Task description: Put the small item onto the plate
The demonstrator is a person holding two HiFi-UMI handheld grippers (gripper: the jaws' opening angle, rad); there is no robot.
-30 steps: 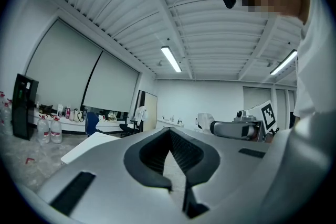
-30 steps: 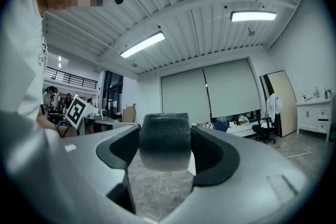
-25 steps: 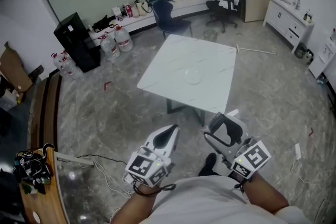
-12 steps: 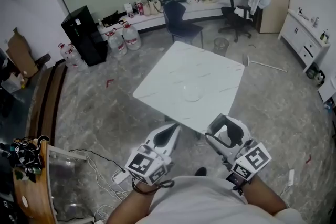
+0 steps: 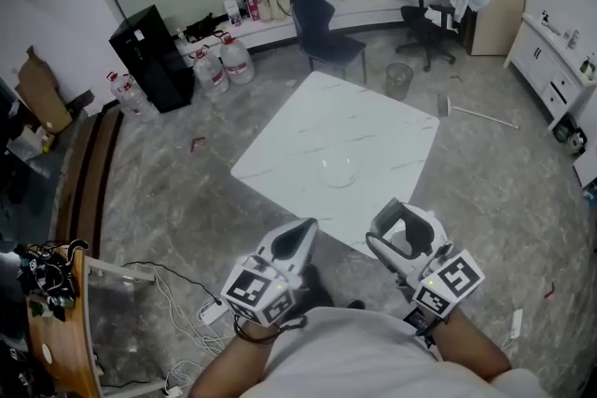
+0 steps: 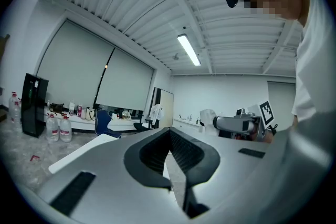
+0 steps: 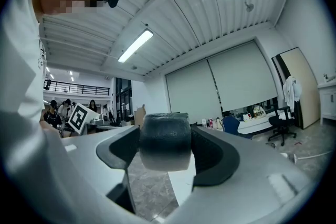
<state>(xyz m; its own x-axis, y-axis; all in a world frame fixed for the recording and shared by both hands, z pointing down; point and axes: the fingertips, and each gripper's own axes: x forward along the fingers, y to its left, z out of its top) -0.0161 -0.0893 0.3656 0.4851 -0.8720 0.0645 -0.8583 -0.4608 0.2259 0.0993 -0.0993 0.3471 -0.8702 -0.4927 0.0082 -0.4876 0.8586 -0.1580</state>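
A clear glass plate (image 5: 338,170) lies on the white marble-look table (image 5: 382,121), ahead of both grippers. My right gripper (image 5: 407,230) is held low near my body, short of the table's near corner. It is shut on a small dark cylinder with a pale lower edge (image 7: 164,141), pinched between the jaws of the right gripper (image 7: 164,140). My left gripper (image 5: 300,236) is beside it with its jaws pressed together and nothing between them. The left gripper (image 6: 170,139) points toward the table's edge (image 6: 79,152).
A dark chair (image 5: 325,31) stands behind the table, with a bin (image 5: 398,79) and an office chair (image 5: 437,12) further right. A black cabinet (image 5: 149,59) and water jugs (image 5: 213,70) are at the back left. Cables (image 5: 182,294) lie beside a wooden desk (image 5: 79,331).
The table and plate have drawn closer and shifted in the head view as I walk toward them. Both grippers keep the same pose, and the right one still holds the cylinder.
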